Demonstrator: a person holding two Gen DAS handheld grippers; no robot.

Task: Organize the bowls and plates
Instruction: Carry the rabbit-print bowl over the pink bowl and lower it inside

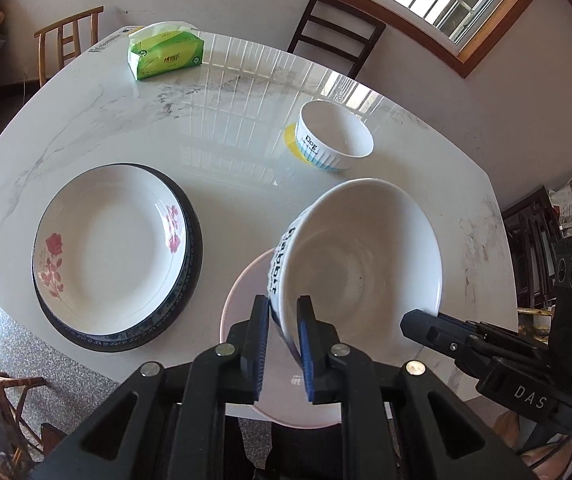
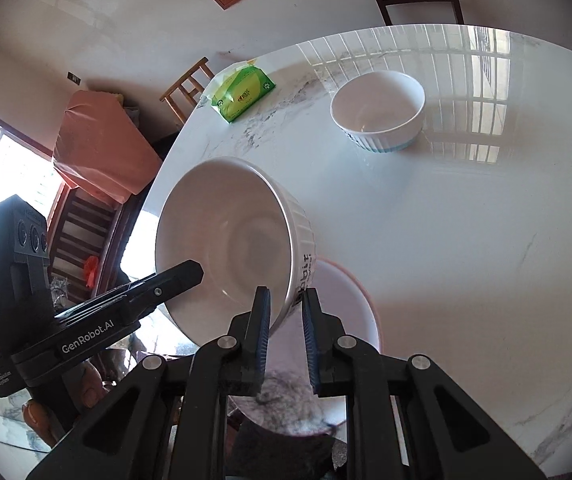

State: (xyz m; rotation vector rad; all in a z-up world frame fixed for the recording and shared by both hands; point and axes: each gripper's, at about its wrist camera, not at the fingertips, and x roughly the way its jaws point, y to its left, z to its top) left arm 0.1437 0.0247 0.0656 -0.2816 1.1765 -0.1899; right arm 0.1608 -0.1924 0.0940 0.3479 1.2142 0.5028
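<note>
A white "Rabbit" bowl (image 1: 361,252) hangs tilted above a pale pink plate (image 1: 242,300) at the table's near edge. My left gripper (image 1: 284,316) is shut on its near rim. My right gripper (image 2: 287,308) is shut on the rim of the same bowl (image 2: 230,240) from the other side, over the pink plate (image 2: 345,300). A white "Dog" bowl (image 1: 331,136) stands on a yellow saucer (image 1: 289,138) farther back; it also shows in the right wrist view (image 2: 379,110). A rose-patterned plate (image 1: 110,232) lies stacked on a dark-rimmed plate (image 1: 190,264) at the left.
A green tissue pack (image 1: 164,54) lies at the far side of the white marble table (image 1: 226,120). Wooden chairs (image 1: 335,28) stand behind the table. The table's near edge runs just below the pink plate.
</note>
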